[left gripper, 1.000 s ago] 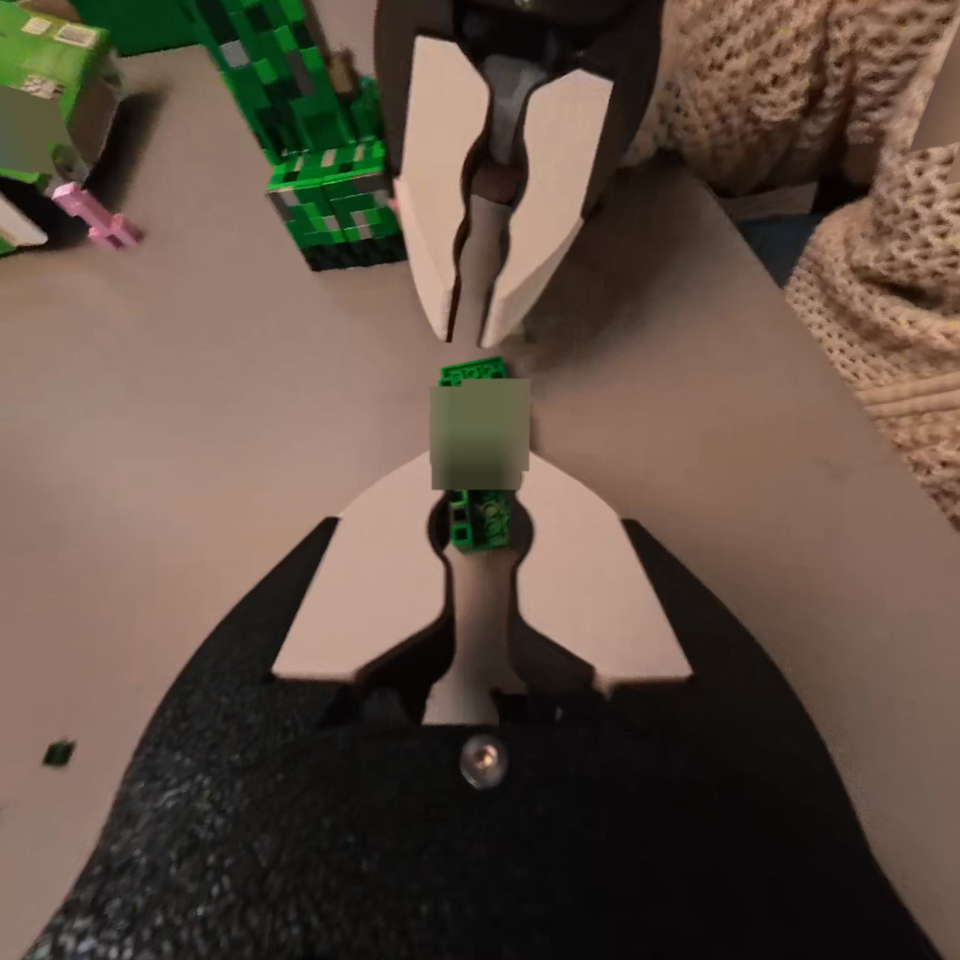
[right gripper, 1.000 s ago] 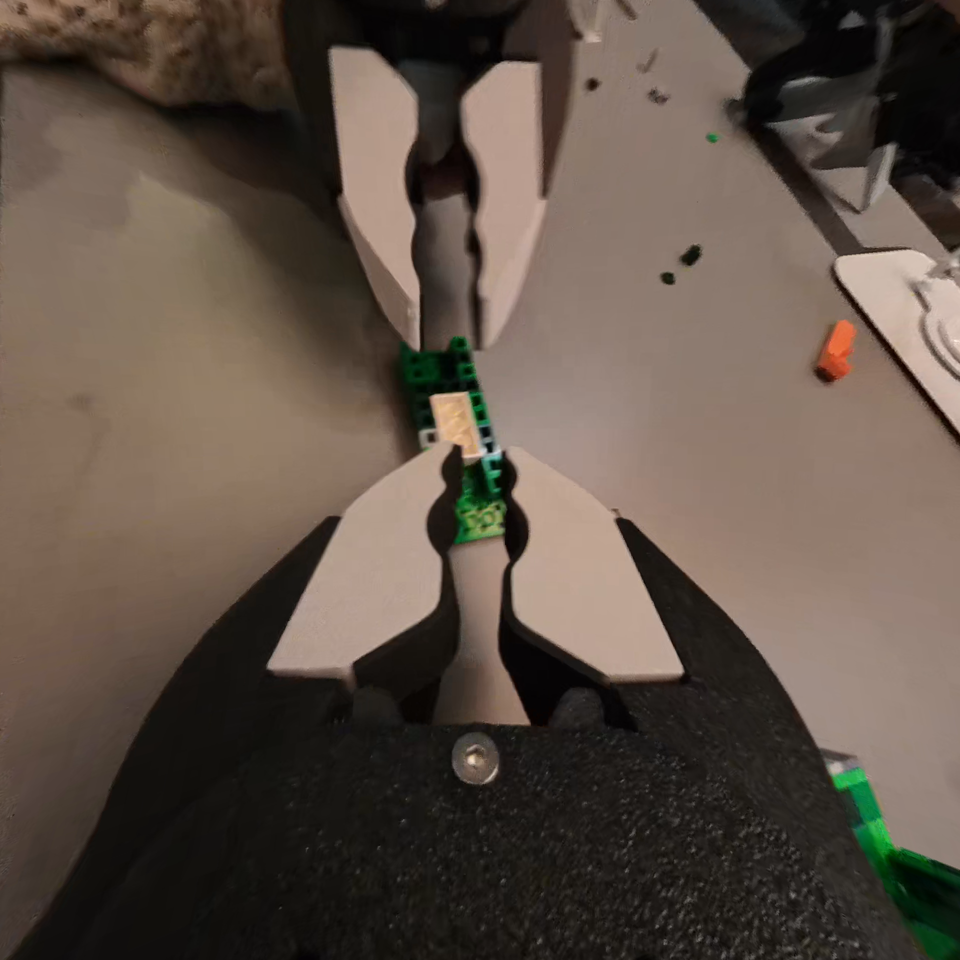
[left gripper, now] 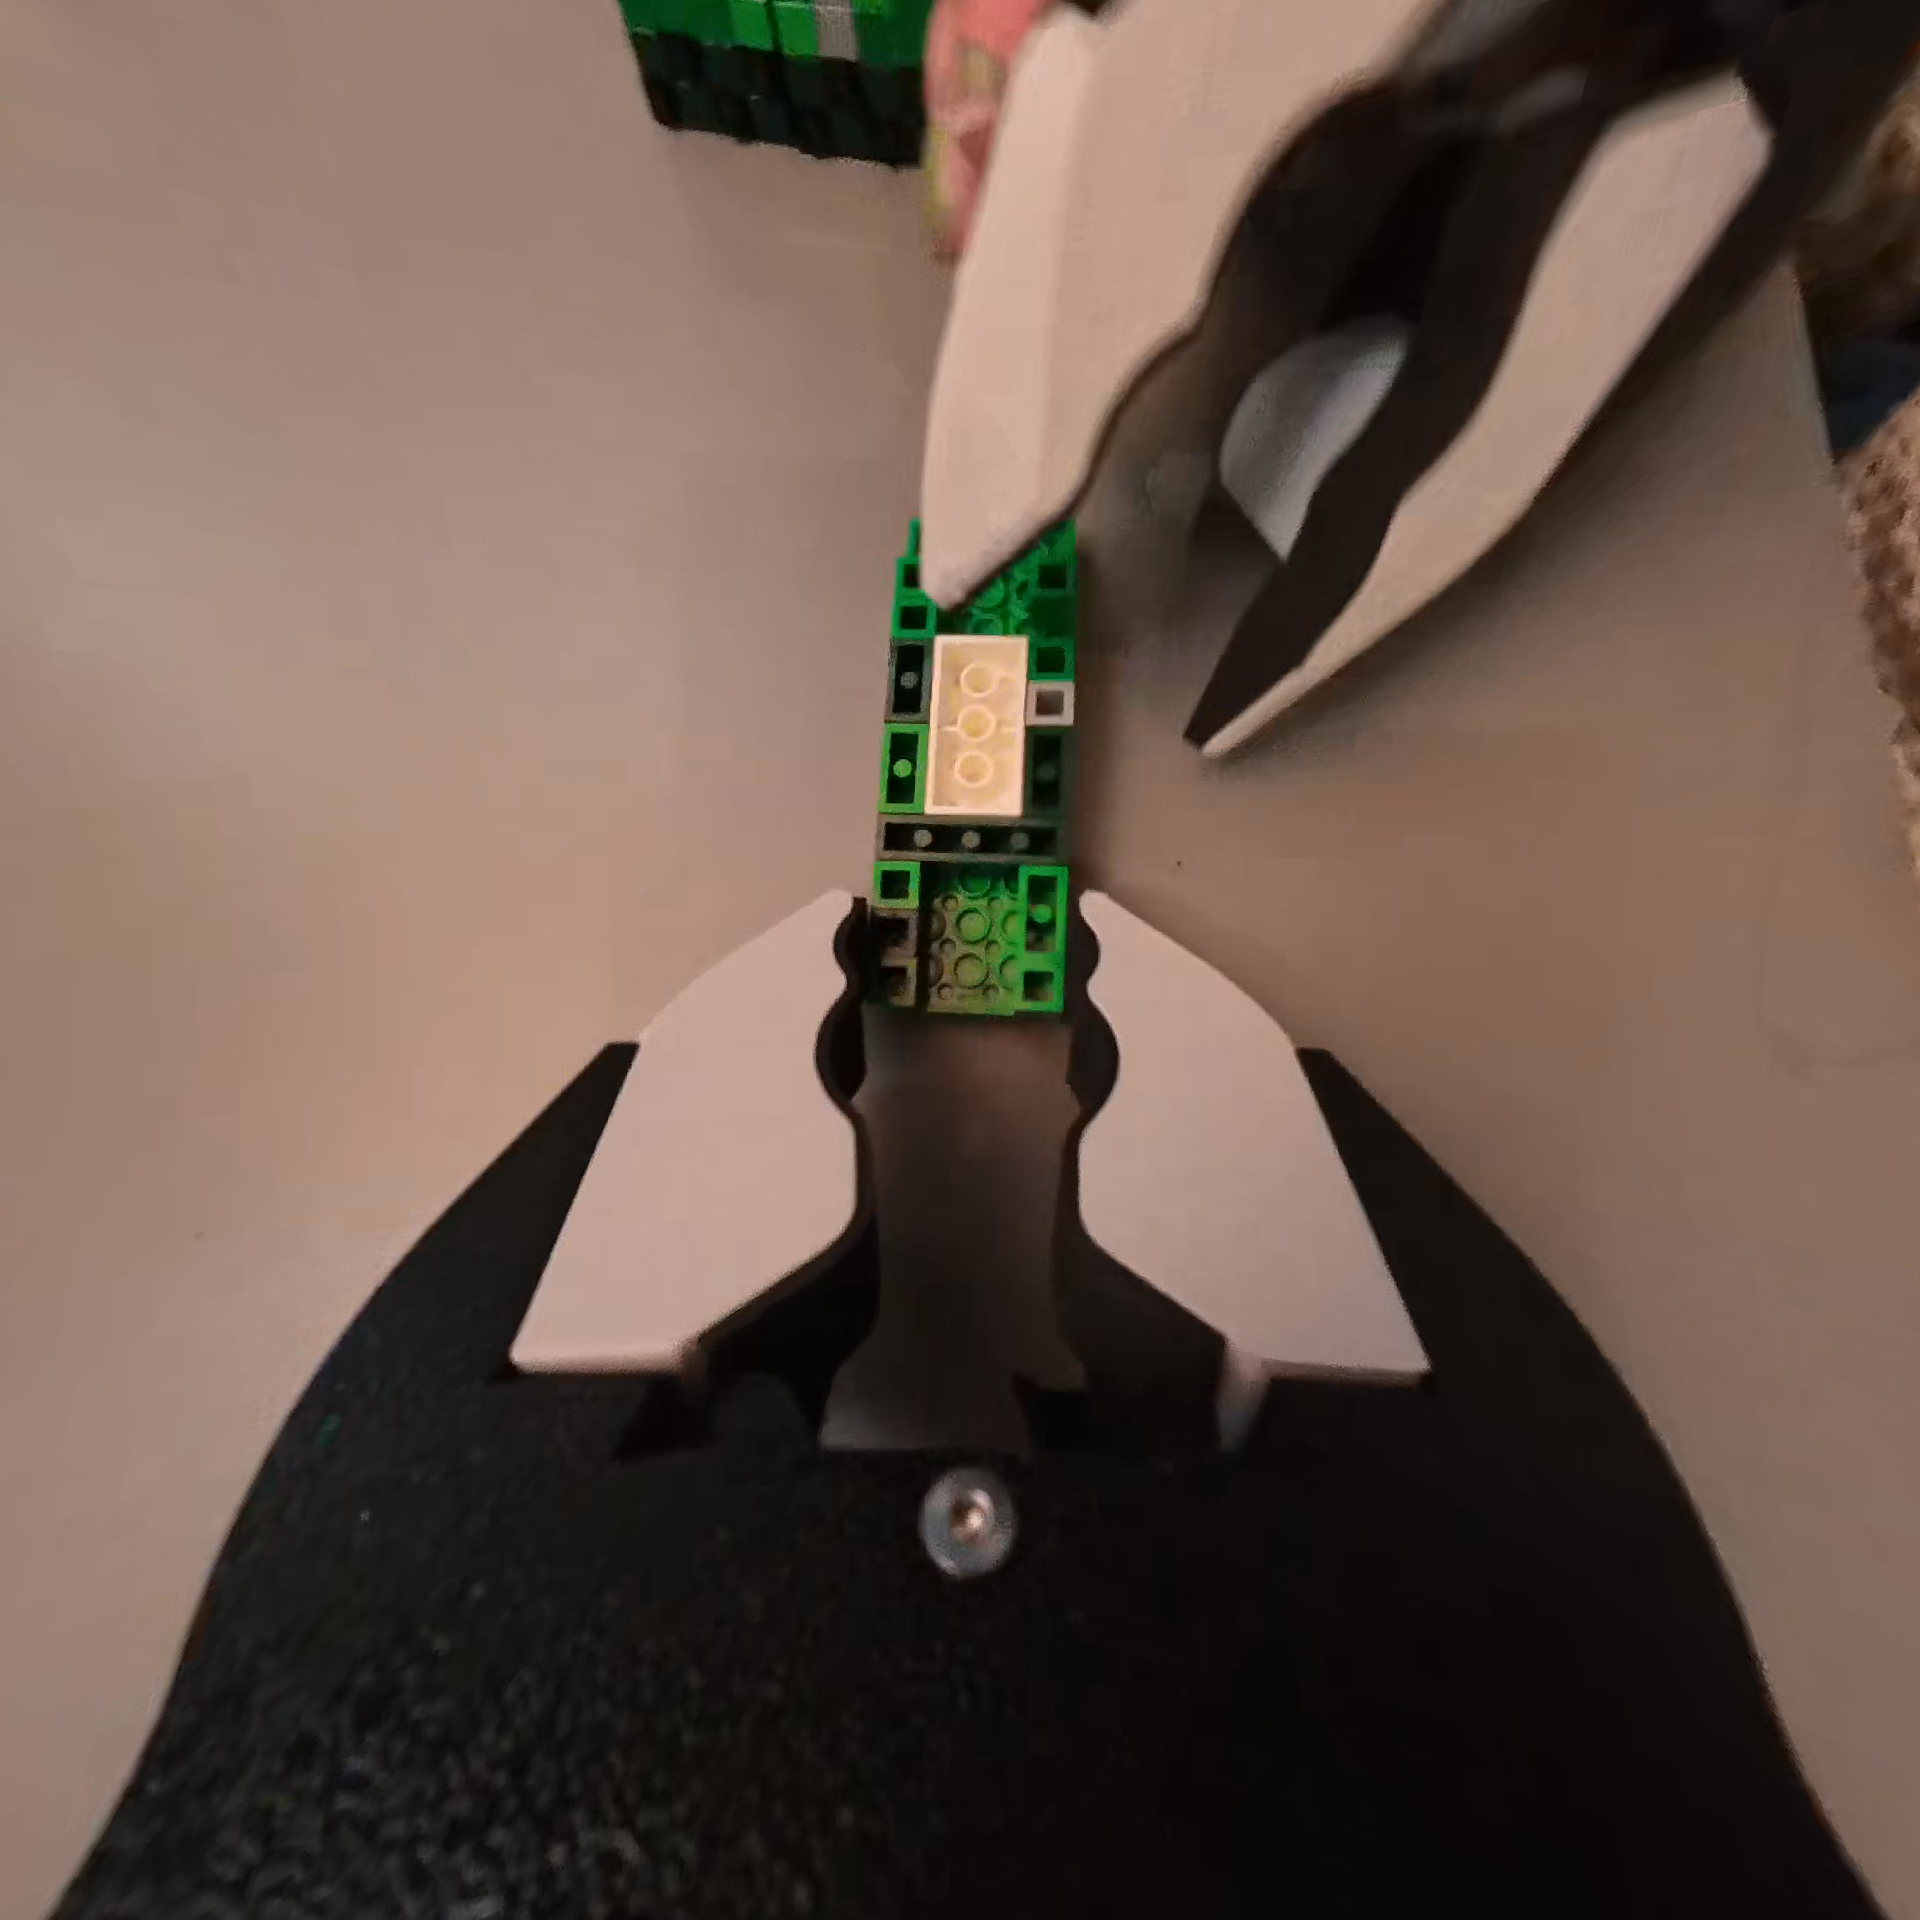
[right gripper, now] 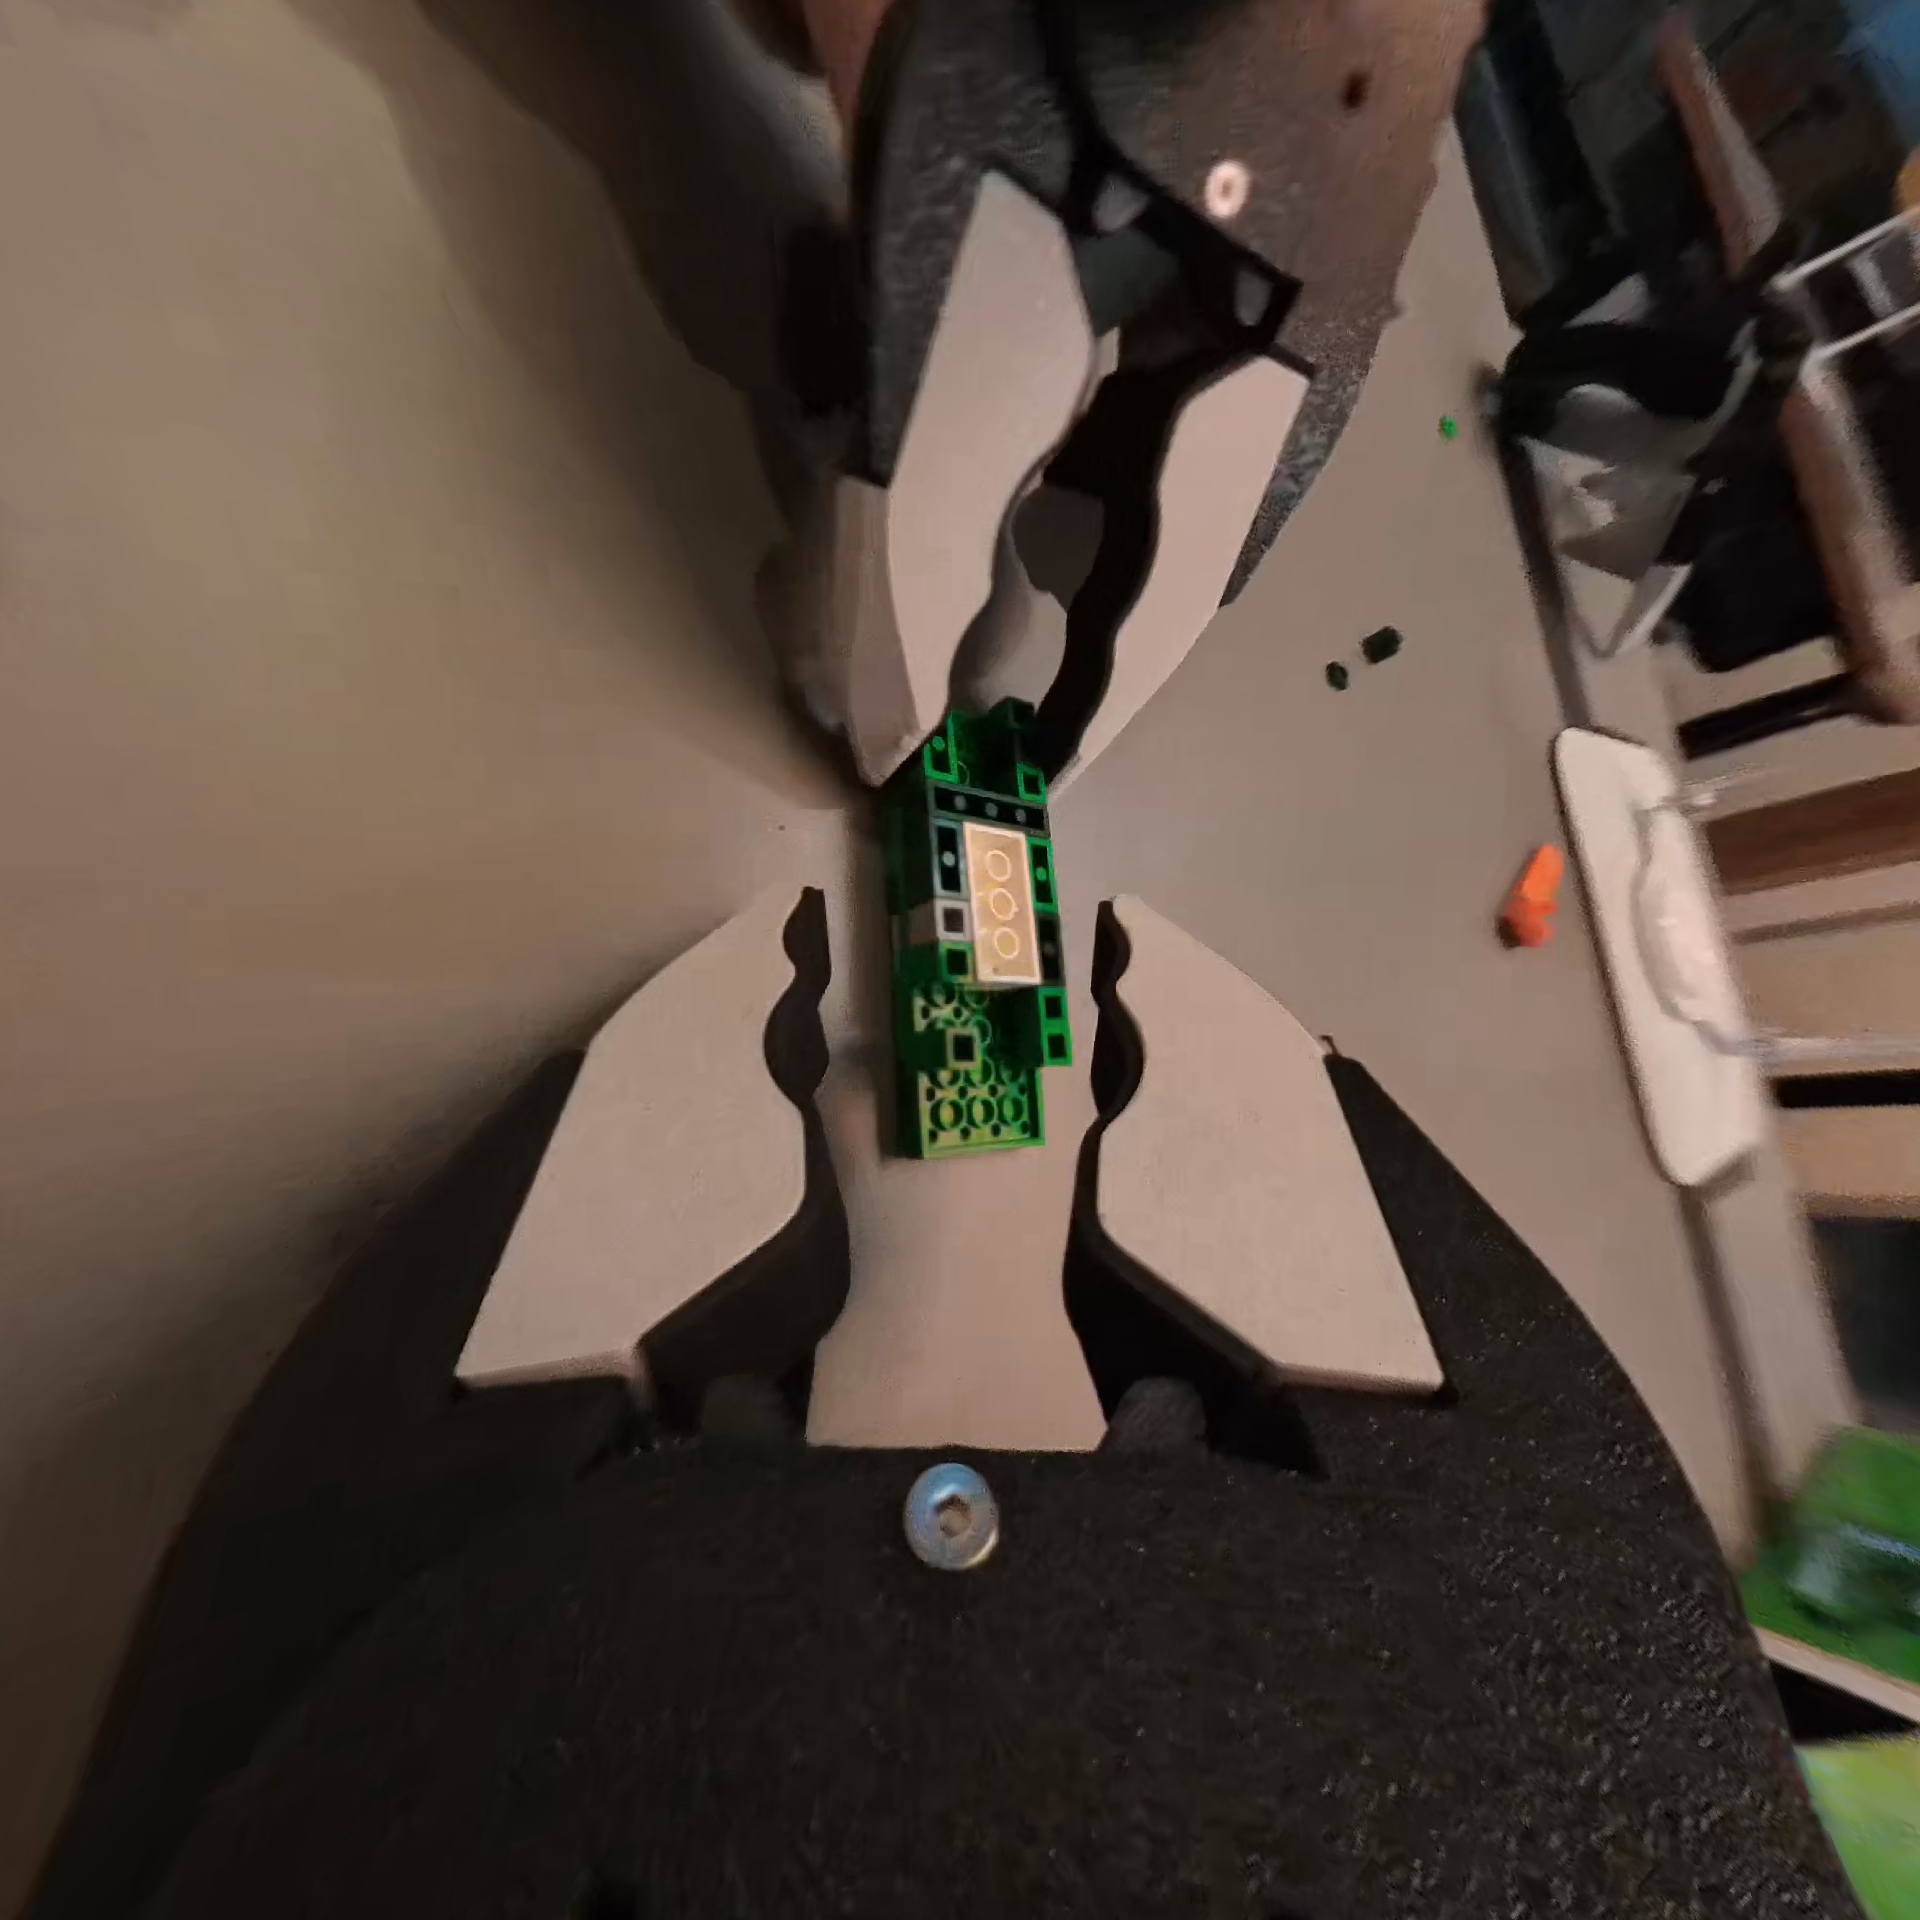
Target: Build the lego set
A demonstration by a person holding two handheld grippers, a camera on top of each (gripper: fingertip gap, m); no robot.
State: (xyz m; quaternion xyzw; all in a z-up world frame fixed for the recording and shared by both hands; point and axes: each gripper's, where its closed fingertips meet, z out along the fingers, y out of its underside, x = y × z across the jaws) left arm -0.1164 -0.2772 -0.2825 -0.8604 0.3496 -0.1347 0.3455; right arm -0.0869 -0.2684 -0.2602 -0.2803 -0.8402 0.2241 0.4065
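We see one green lego assembly [left gripper: 971,831] with one cream brick [left gripper: 977,724], grasped by our left gripper [left gripper: 966,925]; our right gripper [right gripper: 961,914] is released around it.

No text, label, brand, number or sign can be read in either view.
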